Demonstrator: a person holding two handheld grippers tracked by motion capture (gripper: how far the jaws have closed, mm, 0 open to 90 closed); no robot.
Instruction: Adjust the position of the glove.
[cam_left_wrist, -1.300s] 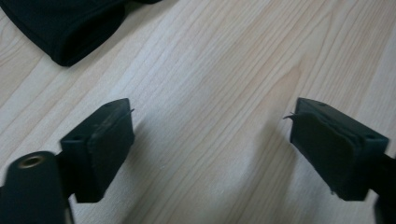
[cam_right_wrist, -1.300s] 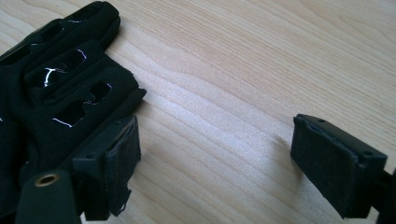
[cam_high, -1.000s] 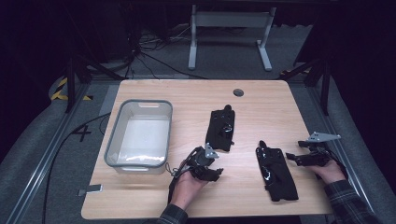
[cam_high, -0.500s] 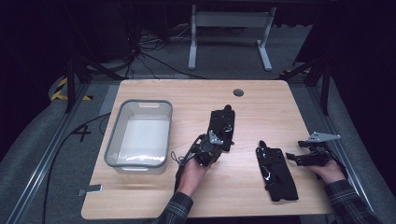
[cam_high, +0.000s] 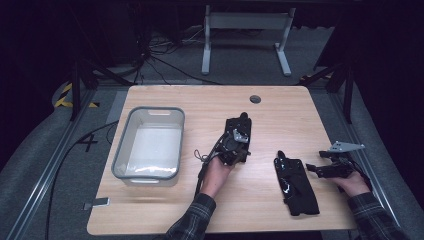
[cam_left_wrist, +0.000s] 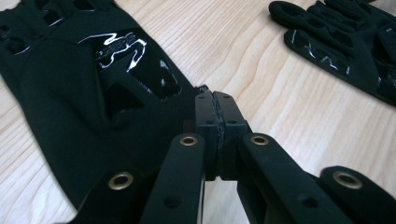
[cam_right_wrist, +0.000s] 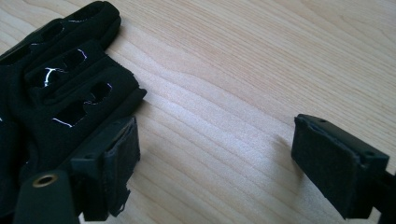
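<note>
Overhead light on the surface (cam_high: 165, 205), surroundings near black. High view soft, slightly blurry. Tool views sharp mid-frame; glare streaks on glove (cam_left_wrist: 93, 88); near tool parts defocused.

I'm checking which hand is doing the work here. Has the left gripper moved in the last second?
Yes. The left gripper has travelled away from the person, up the table, onto the near end of the left glove, which lies as before beside the bin.

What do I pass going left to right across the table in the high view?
Clear plastic bin → left gripper, over the far black glove → near black glove → right gripper.
</note>
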